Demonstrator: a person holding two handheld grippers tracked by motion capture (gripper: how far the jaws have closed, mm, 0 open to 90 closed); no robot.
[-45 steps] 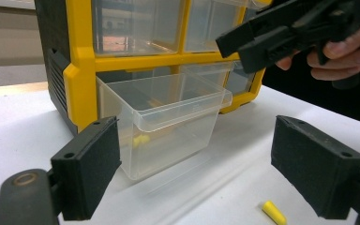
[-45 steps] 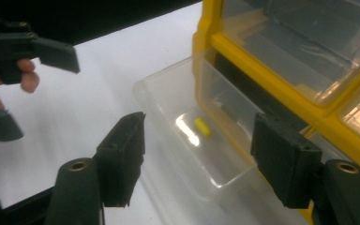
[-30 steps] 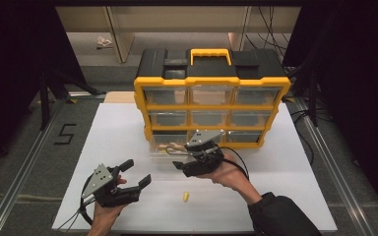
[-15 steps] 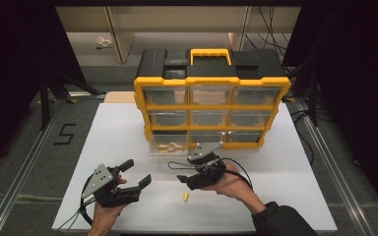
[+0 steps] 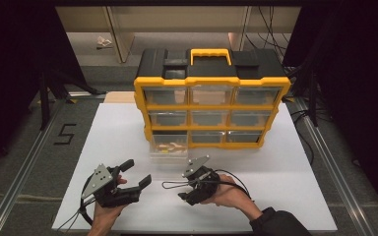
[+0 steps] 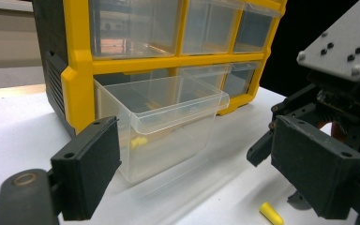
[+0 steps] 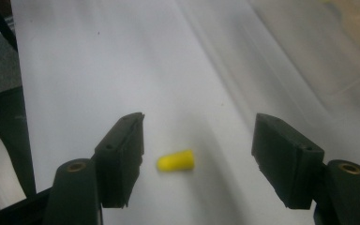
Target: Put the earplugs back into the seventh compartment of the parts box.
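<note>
Now | right gripper jaws wide, straddling yellow earplug lying loose on white table | left gripper wide, empty, near pulled-out clear drawer | risk: small rounded plug likely rolls or squirts out if jaws close off-centre.

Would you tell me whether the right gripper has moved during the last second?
Yes: the right gripper drew back from the organiser toward the person.

Only one readable mark: a black numeral "5" (hand-drawn look) on the grey floor left of the white table; nothing legible elsewhere.
</note>
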